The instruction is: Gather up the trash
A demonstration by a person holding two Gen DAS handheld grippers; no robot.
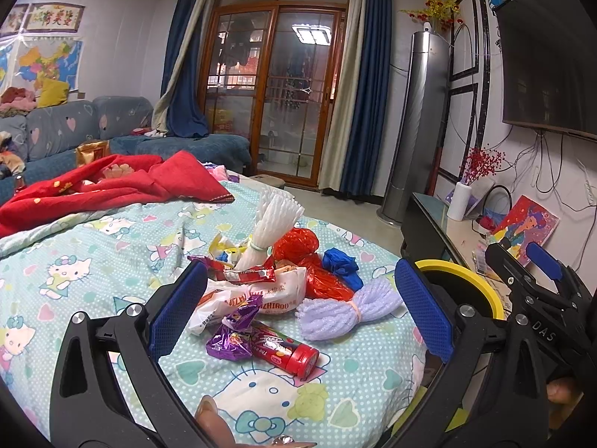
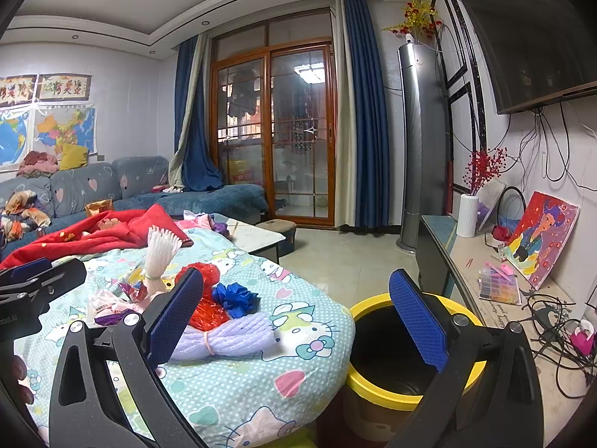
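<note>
The left gripper (image 1: 298,306) is hovering with its fingers spread wide, gripping nothing, over trash heaped on the bed (image 1: 93,261): a red tube (image 1: 287,352), a purple wrapper (image 1: 233,330), a lilac foam net (image 1: 347,310). The right gripper (image 2: 294,321), fingers likewise spread, is hanging beside the yellow-rimmed bin (image 2: 391,395), which is standing just beside the bed.

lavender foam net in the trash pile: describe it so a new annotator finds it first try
Start at the Hello Kitty bedspread and go to the trash pile near its edge by the yellow-rimmed bin. The lavender foam net lies on the pile's bin side, just below the blue crumpled wrapper. Unlike the upright white foam net, it lies flat, pale purple, cinched mid-length by a band.
</note>
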